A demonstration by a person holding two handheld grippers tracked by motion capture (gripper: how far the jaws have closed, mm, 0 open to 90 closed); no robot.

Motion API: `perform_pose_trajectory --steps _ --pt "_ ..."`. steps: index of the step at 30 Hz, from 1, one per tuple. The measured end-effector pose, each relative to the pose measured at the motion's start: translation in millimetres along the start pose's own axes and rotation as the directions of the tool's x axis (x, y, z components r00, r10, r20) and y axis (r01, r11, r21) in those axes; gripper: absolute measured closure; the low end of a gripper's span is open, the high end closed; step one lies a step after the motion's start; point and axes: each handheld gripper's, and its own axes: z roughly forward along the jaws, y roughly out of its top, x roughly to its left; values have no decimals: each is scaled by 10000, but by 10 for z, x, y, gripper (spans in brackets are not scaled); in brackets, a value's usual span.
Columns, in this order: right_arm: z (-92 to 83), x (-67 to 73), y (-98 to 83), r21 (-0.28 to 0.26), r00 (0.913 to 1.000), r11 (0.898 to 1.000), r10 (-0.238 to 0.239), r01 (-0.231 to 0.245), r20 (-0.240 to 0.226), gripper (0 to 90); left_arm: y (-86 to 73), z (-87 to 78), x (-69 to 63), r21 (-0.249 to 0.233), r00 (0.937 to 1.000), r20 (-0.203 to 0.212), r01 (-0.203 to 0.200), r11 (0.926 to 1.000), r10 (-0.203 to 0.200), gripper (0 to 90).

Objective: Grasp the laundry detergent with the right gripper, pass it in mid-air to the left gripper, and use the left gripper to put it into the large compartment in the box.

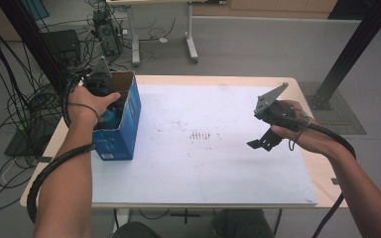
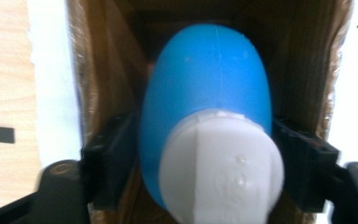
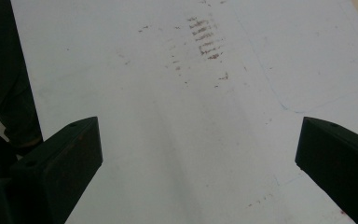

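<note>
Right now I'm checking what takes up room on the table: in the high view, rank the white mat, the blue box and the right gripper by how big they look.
1. White mat, by far the largest.
2. Blue box.
3. Right gripper, smallest, though it is held above the table and so nearer the camera.

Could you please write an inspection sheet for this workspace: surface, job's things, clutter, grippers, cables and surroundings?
Surface: white mat on a wooden table, with brownish scuff marks near the middle.
Job's things: blue bottle with a white cap, inside an open blue cardboard box at the mat's left edge.
Clutter: nothing seen on the mat.
Grippers: left gripper is inside the box, jaws on either side of the bottle; whether they press it I cannot tell. Right gripper is open over bare mat.
Cables: one trails from each gripper; a black bundle hangs at left.
Surroundings: grey floor, a black post, another table's legs.
</note>
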Motion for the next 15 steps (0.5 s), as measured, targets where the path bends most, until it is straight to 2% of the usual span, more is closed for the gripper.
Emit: perform_pose_trajectory --steps 8,15 --pt "9 11 47 -67 10000 10000 -10 10 26 5 -47 -156 -12 -120 9994 -301 -177 9998 173 265" --pt "23 8 70 -21 9999 9999 133 -133 -2 5 -129 -327 -38 -420 9995 -219 -240 9988 231 259"
